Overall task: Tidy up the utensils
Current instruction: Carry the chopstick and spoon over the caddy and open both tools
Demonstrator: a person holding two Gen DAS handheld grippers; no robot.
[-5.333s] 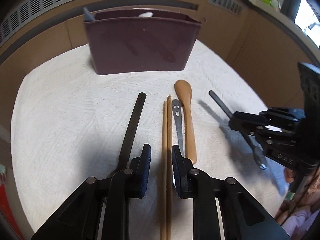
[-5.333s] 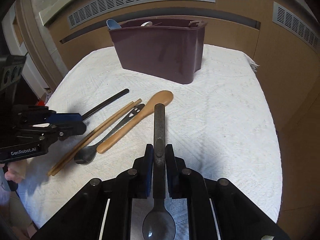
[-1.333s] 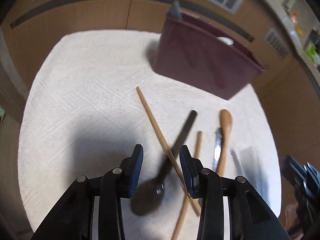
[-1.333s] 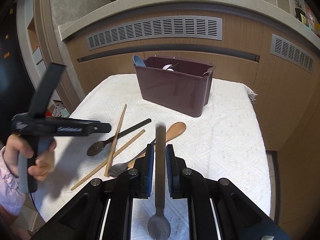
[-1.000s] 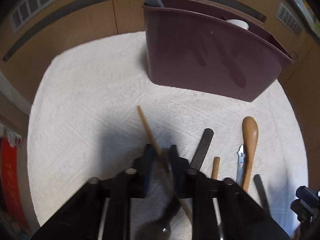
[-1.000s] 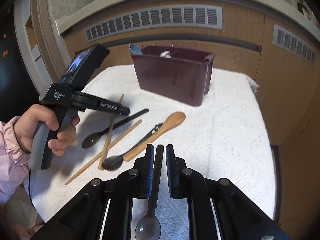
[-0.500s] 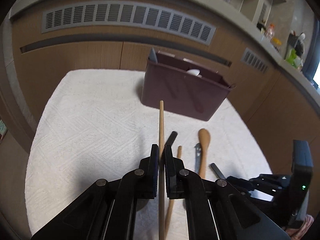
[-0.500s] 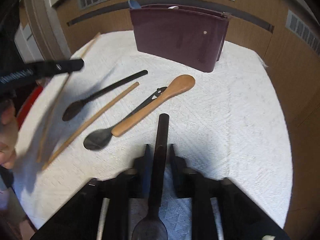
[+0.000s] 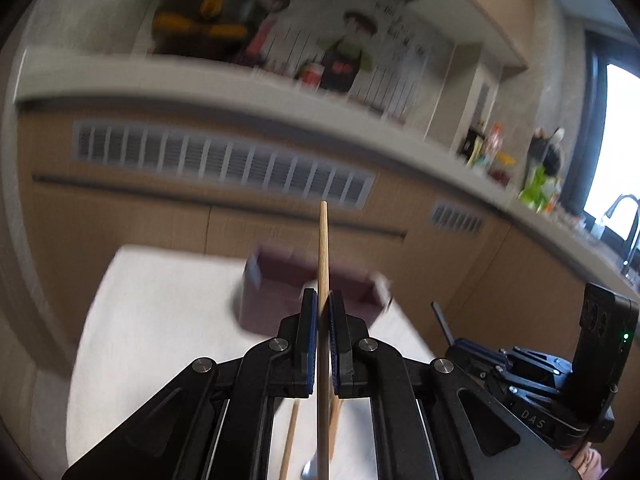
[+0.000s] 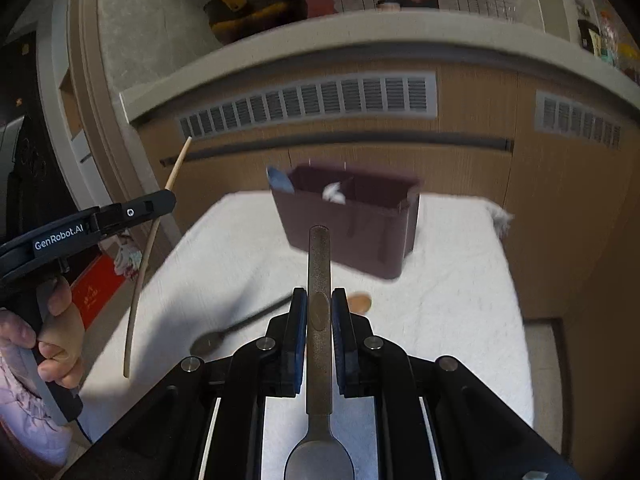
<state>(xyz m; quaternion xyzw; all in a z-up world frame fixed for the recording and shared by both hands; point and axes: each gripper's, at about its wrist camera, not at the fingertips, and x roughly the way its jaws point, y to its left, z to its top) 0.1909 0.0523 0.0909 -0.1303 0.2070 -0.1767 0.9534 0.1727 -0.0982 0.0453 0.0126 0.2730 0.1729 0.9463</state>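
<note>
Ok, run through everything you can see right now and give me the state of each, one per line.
Left tool: shut on a chopstick.
Chopstick: lifted, clamped partway along, pointing forward.
Right tool: shut on a grey spoon.
Grey spoon: lifted, held by the handle, bowl toward the camera.
Bin: upright on the cloth, a blue and a white item inside.
Black spoon: lying on the cloth.
Wooden spoon: on the cloth, mostly hidden.

Grippers: two, the left gripper (image 9: 323,304) and the right gripper (image 10: 319,300). Wooden chopsticks: two, one held chopstick (image 9: 322,264) and one lying chopstick (image 9: 289,440). Dark spoons: two, one held spoon (image 10: 319,280) and one lying spoon (image 10: 240,326). Wooden spoon (image 10: 359,303): one. Maroon bin (image 10: 360,232): one. White cloth (image 10: 448,300): one.
</note>
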